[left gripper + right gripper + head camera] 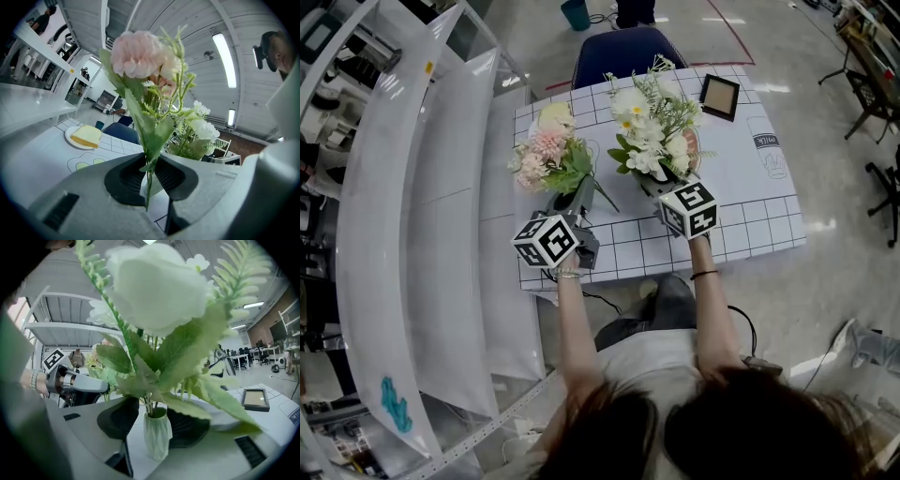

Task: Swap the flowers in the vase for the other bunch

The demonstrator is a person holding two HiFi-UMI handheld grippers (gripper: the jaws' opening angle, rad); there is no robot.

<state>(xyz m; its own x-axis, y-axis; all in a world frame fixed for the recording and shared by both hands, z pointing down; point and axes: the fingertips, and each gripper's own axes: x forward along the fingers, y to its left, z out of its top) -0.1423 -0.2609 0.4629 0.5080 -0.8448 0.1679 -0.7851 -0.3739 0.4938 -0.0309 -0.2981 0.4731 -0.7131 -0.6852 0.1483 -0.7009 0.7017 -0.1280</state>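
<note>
The left tool [149, 174] is gripping the pink bunch [140, 54] by its thin green stems, with the two dark pads closing tight on them. The blooms and leaves are rising upright just above and ahead of its jaws. The right tool [154, 420] is standing with its jaws apart. The pale ribbed vase [156, 434] is sitting upright between the pads, and a clear gap is showing on the left side, so nothing is pressing on it. The white bunch [154, 287] is standing in that vase, its stems going down into the mouth. Its big white bloom and fern-like leaves are spreading above and in front of the right tool, filling most of the right gripper view. Both tools are hovering side by side over the gridded counter [750, 216], the left tool just to the left of the right one and the two bunches near each other but apart. Beyond the left tool and off to its left, a plate [70, 136] is carrying a yellow slice [86, 136]. Beyond the right tool and off to its right, a picture frame [719, 97] is lying on the counter. A blue chair [623, 52] is standing past the counter's far edge, ahead of both tools.
</note>
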